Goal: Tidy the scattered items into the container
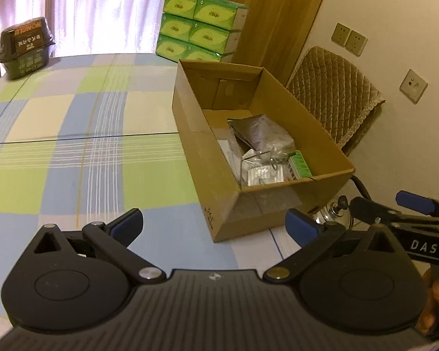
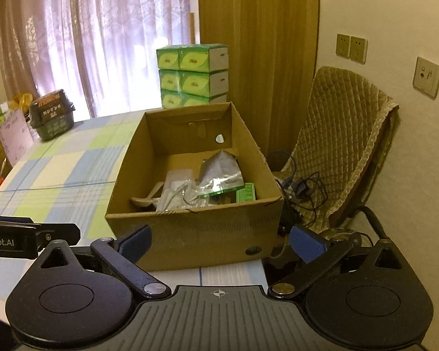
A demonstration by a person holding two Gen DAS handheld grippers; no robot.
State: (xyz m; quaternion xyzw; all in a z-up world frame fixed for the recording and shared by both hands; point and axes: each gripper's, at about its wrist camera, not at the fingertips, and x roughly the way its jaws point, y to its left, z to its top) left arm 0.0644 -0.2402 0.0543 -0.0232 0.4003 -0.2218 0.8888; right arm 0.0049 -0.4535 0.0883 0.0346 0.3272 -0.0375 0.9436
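Note:
An open cardboard box stands on the checked tablecloth. Inside it lie a silver foil pouch, clear plastic packets, a small green box and a pale spoon-like piece. My left gripper is open and empty, just in front of the box's near left corner. Facing the box's front wall, my right gripper is also open and holds nothing. Its side shows at the right of the left wrist view.
A stack of green tissue boxes stands behind the cardboard box. A dark green packaged tub sits at the table's far left. A quilted chair with tangled cables stands to the right by the wall.

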